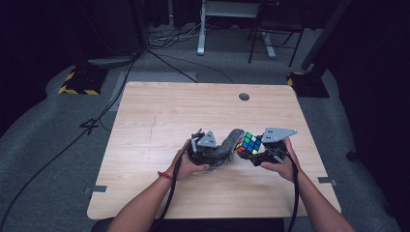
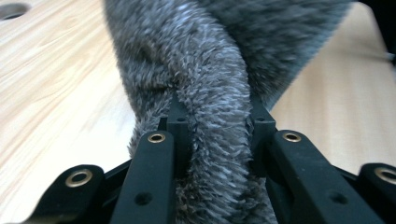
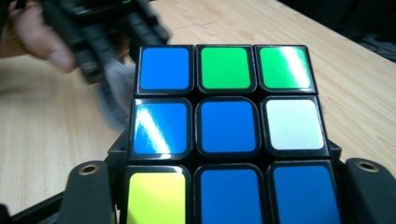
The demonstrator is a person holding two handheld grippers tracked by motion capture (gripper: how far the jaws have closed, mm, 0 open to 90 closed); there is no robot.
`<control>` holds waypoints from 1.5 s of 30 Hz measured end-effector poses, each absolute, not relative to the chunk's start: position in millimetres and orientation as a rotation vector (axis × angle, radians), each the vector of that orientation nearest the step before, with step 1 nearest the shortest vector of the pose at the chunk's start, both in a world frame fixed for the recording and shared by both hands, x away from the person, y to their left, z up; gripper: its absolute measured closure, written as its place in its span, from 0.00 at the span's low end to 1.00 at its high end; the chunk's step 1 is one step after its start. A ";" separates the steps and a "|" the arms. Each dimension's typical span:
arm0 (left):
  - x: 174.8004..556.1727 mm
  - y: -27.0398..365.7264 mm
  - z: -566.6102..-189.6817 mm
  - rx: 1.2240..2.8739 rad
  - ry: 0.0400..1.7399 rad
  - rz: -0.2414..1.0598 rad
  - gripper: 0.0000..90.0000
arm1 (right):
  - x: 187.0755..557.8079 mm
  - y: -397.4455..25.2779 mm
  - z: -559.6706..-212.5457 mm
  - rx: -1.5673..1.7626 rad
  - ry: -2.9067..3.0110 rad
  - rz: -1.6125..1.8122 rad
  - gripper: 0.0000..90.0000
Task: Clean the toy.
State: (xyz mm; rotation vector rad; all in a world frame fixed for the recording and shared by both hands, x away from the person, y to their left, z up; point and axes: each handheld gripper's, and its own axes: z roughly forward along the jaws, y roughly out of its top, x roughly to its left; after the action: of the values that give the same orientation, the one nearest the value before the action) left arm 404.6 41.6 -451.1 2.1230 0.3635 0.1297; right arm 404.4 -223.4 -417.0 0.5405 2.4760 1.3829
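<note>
A grey fuzzy cloth [image 1: 225, 147] curls up from my left gripper [image 1: 212, 155] toward the colour puzzle cube [image 1: 248, 144]. In the left gripper view the black jaws are shut on a thick fold of the grey fuzzy cloth [image 2: 215, 140], at my left gripper [image 2: 215, 123]. My right gripper [image 1: 252, 153] holds the cube just above the table. Seen from the right gripper view, the cube [image 3: 226, 126] sits between the jaws, its face mostly blue with green, white and yellow tiles. The cloth [image 3: 114, 95] touches the cube's left edge there, under the blurred left gripper [image 3: 100, 32].
The wooden table [image 1: 159, 116] has a round cable hole [image 1: 244, 96] near its far edge. Black cables trail over the grey floor at the left. Yellow-and-black stand bases [image 1: 80, 82] and desk legs [image 1: 201, 29] lie beyond the table.
</note>
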 end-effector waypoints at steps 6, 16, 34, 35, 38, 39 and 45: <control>395.7 44.0 -438.2 2.080 0.316 0.155 0.78 | 407.1 -228.3 -417.2 0.553 2.488 1.376 0.37; 396.6 54.2 -424.1 1.990 0.339 0.170 0.78 | 402.6 -211.6 -423.1 0.492 2.544 1.330 0.37; 408.4 36.1 -461.1 2.155 0.412 0.124 0.79 | 397.3 -217.7 -410.8 0.495 2.460 1.462 0.37; 408.0 35.4 -461.1 2.154 0.407 0.121 0.79 | 397.0 -218.0 -409.9 0.496 2.454 1.476 0.37; 406.1 32.3 -460.2 2.159 0.392 0.113 0.79 | 395.9 -218.7 -408.2 0.493 2.427 1.510 0.37; 405.1 32.2 -459.3 2.152 0.389 0.106 0.79 | 395.9 -218.7 -408.2 0.493 2.427 1.510 0.37; 399.2 36.6 -448.6 2.063 0.378 0.081 0.79 | 398.7 -216.6 -415.3 0.510 2.426 1.500 0.37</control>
State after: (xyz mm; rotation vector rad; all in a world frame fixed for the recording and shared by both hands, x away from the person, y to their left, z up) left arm 399.2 36.6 -448.6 2.0631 0.3785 0.0810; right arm 398.7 -216.6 -415.3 0.5096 2.4260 1.4999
